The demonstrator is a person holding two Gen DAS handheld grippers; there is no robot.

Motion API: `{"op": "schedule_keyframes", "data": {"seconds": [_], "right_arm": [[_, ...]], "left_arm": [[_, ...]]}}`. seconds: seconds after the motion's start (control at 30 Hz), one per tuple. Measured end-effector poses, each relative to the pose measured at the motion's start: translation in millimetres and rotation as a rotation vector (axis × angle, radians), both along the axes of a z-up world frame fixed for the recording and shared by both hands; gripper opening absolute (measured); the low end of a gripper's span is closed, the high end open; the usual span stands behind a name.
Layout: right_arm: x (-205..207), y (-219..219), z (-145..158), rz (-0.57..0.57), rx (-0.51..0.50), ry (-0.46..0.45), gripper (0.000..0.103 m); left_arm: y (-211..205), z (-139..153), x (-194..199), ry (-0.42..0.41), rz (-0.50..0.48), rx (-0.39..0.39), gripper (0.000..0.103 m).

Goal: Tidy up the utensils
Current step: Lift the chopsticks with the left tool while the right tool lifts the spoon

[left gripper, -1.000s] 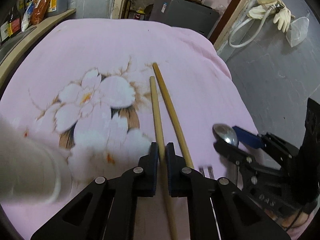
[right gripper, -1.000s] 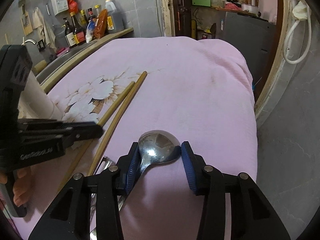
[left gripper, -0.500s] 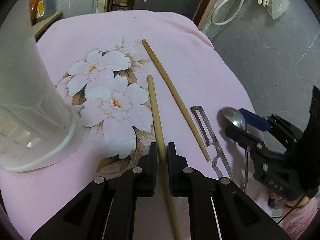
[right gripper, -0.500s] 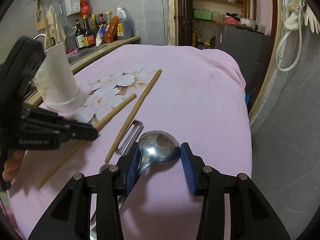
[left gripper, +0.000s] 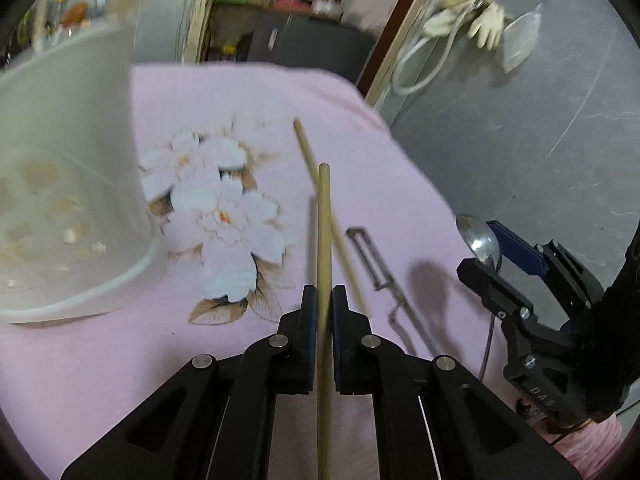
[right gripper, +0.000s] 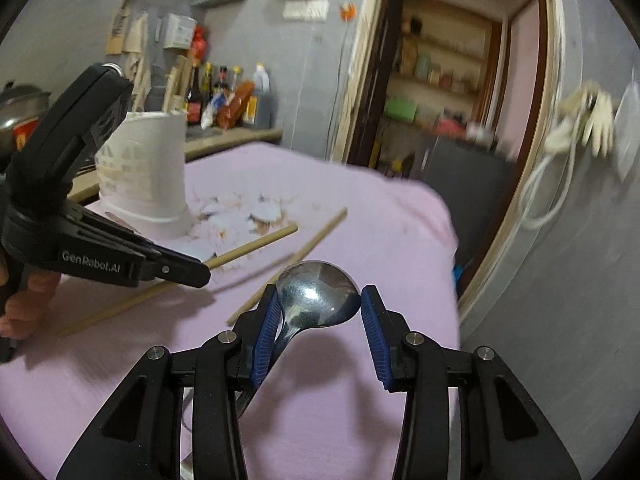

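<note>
I see a table under a pink flowered cloth (left gripper: 120, 360), and I place everything by the white utensil holder (left gripper: 68, 184) standing on it. My left gripper (left gripper: 325, 300) is pressed together on a wooden chopstick (left gripper: 324, 220), raised just right of the holder. A second chopstick (left gripper: 308, 156) and a metal peeler (left gripper: 376, 264) lie on the cloth farther right. My right gripper (right gripper: 320, 320), well right of the holder, pinches a steel spoon (right gripper: 320, 292) by its bowl, both pads against it.
</note>
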State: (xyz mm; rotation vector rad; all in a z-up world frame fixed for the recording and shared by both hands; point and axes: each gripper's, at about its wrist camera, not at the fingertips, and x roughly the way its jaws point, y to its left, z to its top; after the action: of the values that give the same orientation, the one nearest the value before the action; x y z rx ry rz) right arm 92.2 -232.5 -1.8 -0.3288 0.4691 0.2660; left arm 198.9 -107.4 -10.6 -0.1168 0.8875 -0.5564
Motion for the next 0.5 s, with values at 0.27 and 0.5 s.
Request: {"op": "schedule_keyframes", "data": {"seconds": [0.27, 0.5], "right_arm": [[-29, 8, 15, -0.011, -0.017, -0.221, 0.038], [-36, 17, 37, -0.019, 0.019, -0.370, 0.038]], "left_arm": [[15, 32, -37, -0.253, 0.060, -0.108, 0.004], [28, 50, -56, -0.442, 0.149, -0.196, 0.004]]}}
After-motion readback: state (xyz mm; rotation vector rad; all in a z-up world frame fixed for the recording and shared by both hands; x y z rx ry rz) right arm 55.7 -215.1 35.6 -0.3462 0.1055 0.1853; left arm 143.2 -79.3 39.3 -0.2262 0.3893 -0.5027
